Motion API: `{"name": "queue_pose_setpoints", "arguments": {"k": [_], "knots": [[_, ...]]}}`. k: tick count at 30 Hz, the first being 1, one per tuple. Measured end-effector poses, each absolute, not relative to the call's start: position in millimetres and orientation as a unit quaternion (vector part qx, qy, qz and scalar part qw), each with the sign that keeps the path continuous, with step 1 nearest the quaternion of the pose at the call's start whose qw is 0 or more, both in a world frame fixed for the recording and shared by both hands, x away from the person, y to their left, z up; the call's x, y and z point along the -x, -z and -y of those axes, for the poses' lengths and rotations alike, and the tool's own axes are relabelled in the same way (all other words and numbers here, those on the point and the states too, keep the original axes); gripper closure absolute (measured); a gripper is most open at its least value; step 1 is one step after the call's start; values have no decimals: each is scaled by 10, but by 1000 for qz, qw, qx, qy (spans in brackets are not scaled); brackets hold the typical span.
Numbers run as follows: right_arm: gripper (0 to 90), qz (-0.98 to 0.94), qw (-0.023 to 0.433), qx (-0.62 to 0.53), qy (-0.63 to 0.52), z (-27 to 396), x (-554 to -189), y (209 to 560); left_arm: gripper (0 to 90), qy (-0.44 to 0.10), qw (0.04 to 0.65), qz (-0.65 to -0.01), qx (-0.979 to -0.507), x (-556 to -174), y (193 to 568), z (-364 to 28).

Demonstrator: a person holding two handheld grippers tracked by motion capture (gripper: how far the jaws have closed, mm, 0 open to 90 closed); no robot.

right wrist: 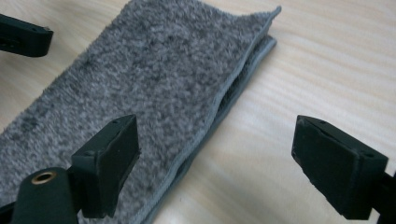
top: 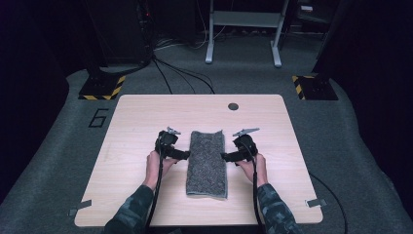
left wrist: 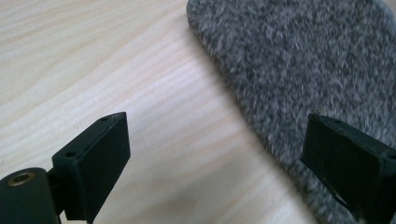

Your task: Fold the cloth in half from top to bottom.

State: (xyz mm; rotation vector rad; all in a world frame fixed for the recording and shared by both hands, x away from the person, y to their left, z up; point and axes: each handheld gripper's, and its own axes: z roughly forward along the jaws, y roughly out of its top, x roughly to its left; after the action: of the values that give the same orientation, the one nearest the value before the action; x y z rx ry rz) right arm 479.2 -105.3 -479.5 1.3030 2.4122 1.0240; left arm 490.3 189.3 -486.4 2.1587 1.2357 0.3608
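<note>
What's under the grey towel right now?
The towel is folded: a second layer shows below its top layer along the open edge, and it lies on the table. Anything between the layers or beneath it is covered.

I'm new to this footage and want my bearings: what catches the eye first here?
A folded grey towel lies lengthwise in the middle of the light wooden table. A black tool flanks it on each side, the left tool and the right tool, both open and pointing inward at its long edges. In the right gripper view the towel's stacked layers show along the near edge.
</note>
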Motion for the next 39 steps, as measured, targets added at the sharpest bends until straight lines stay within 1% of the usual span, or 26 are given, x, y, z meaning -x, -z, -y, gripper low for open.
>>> {"name": "queue_pose_setpoints", "arguments": {"k": [2, 7, 10, 12, 14, 16, 18, 22, 26, 32, 35, 39], "knots": [[143, -818, 103, -443, -352, 1030, -4851, 4770, 115, -134, 310, -469, -816, -4959, 4855, -1878], [151, -817, 97, -447, -352, 968, -5021, 4730, 119, -125, 313, -477, -812, -5137, 4857, -1808], [162, -817, 99, -450, -347, 933, -5128, 4728, 146, -117, 318, -481, -808, -5233, 4861, -1773], [170, -814, 84, -457, -349, 922, -5198, 4736, 149, -117, 316, -483, -808, -5308, 4858, -1753], [177, -816, 92, -456, -343, 905, -5272, 4748, 150, -107, 316, -490, -805, -5392, 4859, -1737], [193, -815, 86, -461, -341, 885, -5333, 4760, 153, -113, 314, -490, -805, -5451, 4856, -1728], [224, -816, 95, -462, -334, 869, -5397, 4776, 157, -106, 313, -499, -801, -5507, 4868, -1720], [289, -808, 87, -480, -331, 855, -5510, 4821, 189, -104, 308, -503, -801, -5618, 4894, -1710], [371, -800, 90, -492, -332, 836, -5587, 4856, 228, -104, 307, -510, -797, -5687, 4908, -1669], [464, -795, 95, -504, -324, 816, -5690, 4908, 308, -106, 297, -511, -800, -5743, 4935, -1610], [517, -795, 101, -508, -316, 800, -5722, 4924, 368, -101, 287, -510, -804, -5762, 4947, -1593], [536, -799, 102, -507, -306, 763, -5750, 4962, 431, -102, 278, -503, -812, -5758, 4987, -1542]]}}
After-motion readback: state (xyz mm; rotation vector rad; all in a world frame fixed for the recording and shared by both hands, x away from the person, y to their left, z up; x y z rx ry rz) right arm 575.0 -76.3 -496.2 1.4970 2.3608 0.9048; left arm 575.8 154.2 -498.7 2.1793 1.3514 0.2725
